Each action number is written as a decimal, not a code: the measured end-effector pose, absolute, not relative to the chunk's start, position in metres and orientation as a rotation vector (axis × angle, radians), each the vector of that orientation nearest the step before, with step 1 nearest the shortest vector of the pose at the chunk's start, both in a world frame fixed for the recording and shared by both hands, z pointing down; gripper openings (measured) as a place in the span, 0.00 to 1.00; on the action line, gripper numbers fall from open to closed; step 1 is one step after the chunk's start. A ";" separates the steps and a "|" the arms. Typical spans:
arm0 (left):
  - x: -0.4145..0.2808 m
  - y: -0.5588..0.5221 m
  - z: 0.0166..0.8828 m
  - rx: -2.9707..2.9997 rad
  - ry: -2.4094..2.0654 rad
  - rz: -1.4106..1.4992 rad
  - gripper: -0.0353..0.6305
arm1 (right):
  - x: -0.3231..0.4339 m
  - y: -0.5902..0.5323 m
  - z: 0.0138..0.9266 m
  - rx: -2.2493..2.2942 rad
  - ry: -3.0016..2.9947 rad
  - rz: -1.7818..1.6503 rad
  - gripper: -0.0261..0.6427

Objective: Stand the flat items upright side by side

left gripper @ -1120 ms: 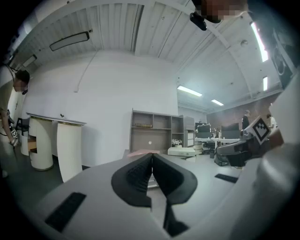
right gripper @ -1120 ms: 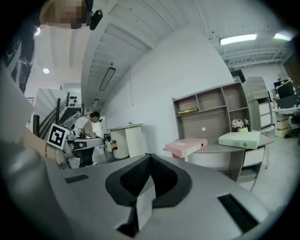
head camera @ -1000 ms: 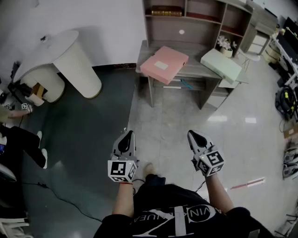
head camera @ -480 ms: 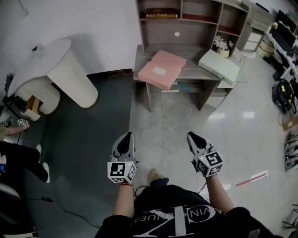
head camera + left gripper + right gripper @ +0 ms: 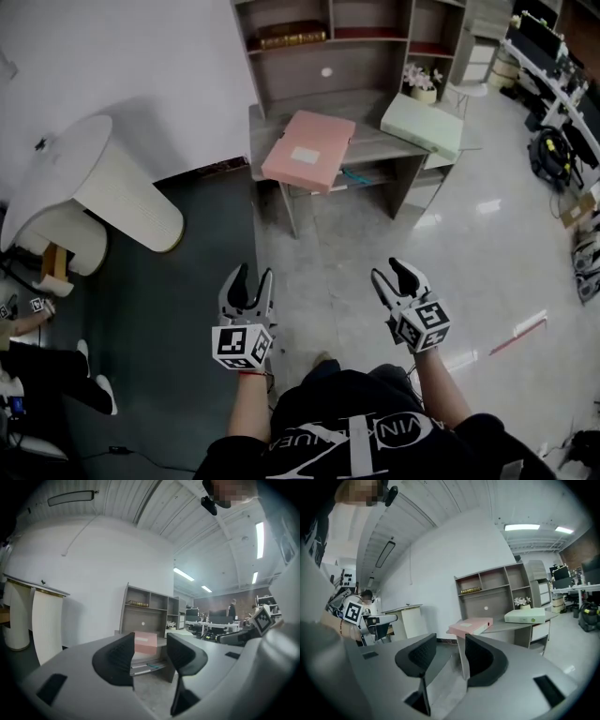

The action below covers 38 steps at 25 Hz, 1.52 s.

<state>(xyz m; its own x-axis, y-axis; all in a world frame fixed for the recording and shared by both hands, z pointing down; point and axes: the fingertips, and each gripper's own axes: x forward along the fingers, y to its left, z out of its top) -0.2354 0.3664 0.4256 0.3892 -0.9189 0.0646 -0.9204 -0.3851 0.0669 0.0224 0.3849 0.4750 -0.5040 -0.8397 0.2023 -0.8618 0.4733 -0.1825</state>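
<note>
A pink flat box (image 5: 307,150) lies on the left end of a grey desk (image 5: 370,145), overhanging its front edge. A pale green flat box (image 5: 422,125) lies flat on the desk's right end. Both grippers hang over the floor, well short of the desk. My left gripper (image 5: 247,281) and right gripper (image 5: 394,278) have just been opening, and nothing is between their jaws. In the left gripper view the left gripper (image 5: 150,656) frames the pink box (image 5: 145,642) far off. From the right gripper (image 5: 451,656) the pink box (image 5: 471,626) and green box (image 5: 525,615) show on the desk.
A shelf unit (image 5: 328,47) stands on the desk's back, with a book (image 5: 292,36) on a shelf and a flower pot (image 5: 422,80) beside the green box. A white curved table (image 5: 94,178) stands at the left. A person (image 5: 28,375) sits at far left. Office gear lines the right edge.
Both grippers were shut in the earlier frames and now stand open. The view and both hands have moved forward toward the desk, which now sits more to the left.
</note>
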 end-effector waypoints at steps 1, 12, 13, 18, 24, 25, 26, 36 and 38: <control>-0.238 0.363 0.426 2.547 -1.676 0.022 0.35 | 0.021 0.384 0.475 1.536 -2.618 0.402 0.34; -0.240 0.337 0.435 2.525 -1.568 -0.045 0.35 | 0.018 0.373 0.479 1.590 -2.553 0.420 0.34; -0.238 0.335 0.437 2.523 -1.560 -0.044 0.35 | 0.017 0.371 0.482 1.584 -2.551 0.424 0.34; -0.240 0.318 0.443 2.497 -1.572 -0.036 0.35 | 0.011 0.350 0.496 1.537 -2.560 0.456 0.34; -0.251 0.283 0.447 2.442 -1.638 -0.038 0.35 | 0.003 0.299 0.506 1.468 -2.584 0.463 0.34; -0.251 0.277 0.449 2.430 -1.644 -0.036 0.35 | 0.003 0.291 0.507 1.452 -2.583 0.452 0.34; -0.250 0.269 0.451 2.419 -1.648 -0.036 0.35 | 0.003 0.283 0.508 1.435 -2.584 0.443 0.34; -0.227 0.191 0.478 2.374 -1.611 0.031 0.36 | 0.011 0.210 0.540 1.345 -2.556 0.507 0.34; -0.227 0.173 0.482 2.346 -1.623 0.028 0.37 | 0.015 0.194 0.546 1.328 -2.550 0.522 0.34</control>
<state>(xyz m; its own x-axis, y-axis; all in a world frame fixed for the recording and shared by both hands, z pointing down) -0.2266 0.1734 0.4825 0.3662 -0.9134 0.1778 -0.9190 -0.3250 0.2231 0.0147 0.1939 0.5461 -0.5679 -0.7447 0.3505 -0.8225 0.5289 -0.2089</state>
